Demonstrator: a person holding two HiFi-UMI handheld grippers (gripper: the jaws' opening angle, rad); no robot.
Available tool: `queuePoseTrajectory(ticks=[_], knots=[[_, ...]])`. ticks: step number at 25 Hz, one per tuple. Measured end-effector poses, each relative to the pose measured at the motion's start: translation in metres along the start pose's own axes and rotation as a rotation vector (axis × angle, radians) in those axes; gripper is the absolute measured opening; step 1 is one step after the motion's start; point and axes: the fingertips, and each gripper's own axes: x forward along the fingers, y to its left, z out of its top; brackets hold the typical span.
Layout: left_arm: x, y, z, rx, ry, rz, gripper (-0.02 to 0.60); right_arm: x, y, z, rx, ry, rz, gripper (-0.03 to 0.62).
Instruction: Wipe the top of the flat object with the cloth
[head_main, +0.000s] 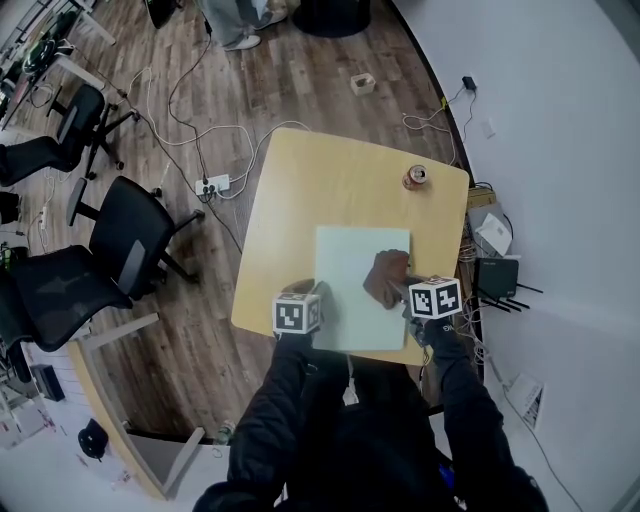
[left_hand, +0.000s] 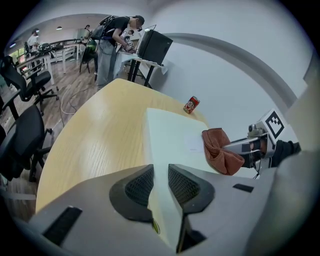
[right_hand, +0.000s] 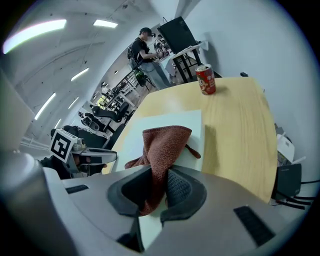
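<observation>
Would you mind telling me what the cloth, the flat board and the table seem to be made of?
Cloth: reddish-brown fabric, probably microfibre; a fine knit texture shows and it folds softly.
Flat board: pale, smooth and matte, perhaps plastic or coated card; the look leaves it open.
Table: light wood grain with a slight sheen, likely laminate or veneer.

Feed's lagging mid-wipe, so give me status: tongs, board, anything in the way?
Left tongs apart over near corner of board. Right tongs shut on cloth, cloth resting on board. Can on table, clear of board.
</observation>
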Motion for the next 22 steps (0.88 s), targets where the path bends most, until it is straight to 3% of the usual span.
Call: queuePoseTrajectory(ticks=[9, 16, 22], knots=[[-0.002, 0.001, 0.002, -0.009, -0.004, 0.007, 0.114, -0.031, -0.018, -0.004, 0.009, -0.018, -0.051, 0.069], [-0.001, 0.001, 0.001, -0.003, 0.003, -0.004, 0.114, -0.050, 0.056, 0.018, 0.050, -0.126, 0.122, 0.069], [0.000, -0.001, 0.003, -0.010, 0.004, -0.042, 0.114, -0.021, 0.125, 0.009, 0.067, -0.102, 0.279, 0.069]])
